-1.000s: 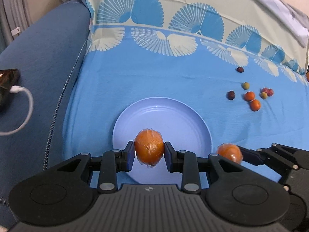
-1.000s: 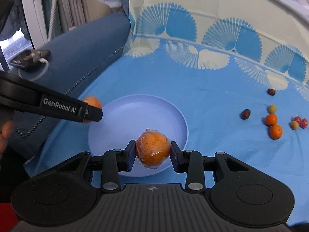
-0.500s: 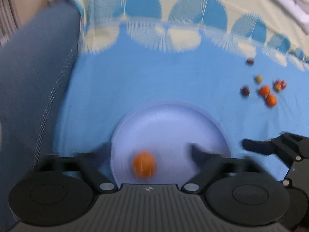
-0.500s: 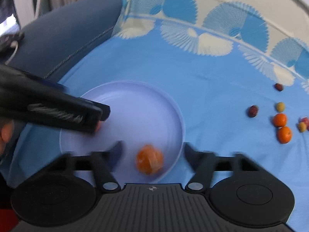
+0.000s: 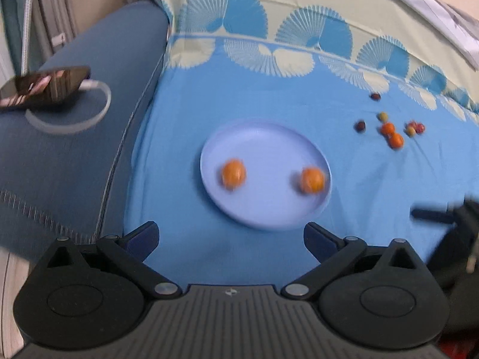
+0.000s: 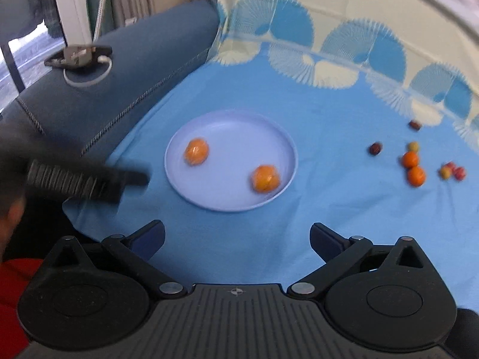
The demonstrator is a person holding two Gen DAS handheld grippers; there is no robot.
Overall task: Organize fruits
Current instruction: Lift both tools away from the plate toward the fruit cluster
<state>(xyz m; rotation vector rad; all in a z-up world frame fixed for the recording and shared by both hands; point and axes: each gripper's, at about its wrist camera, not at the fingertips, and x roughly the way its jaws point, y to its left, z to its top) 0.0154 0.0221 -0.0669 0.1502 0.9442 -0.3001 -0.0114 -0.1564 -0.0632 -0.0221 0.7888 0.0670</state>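
Two wrapped oranges lie apart in the lilac plate: one orange at its left, the other orange near its right rim. The right wrist view shows the plate with the left orange and the right orange. My left gripper is open and empty, pulled back short of the plate. My right gripper is also empty, its jaws opening wide, back from the plate. Several small fruits lie loose on the blue cloth to the right.
A phone with a white cable rests on the dark blue sofa arm at the left. The patterned cloth rises at the back. The left gripper's blurred finger crosses the right wrist view beside the plate.
Both grippers let go of their oranges, which now lie in the plate. Both pulled back from the plate with jaws spread wide.
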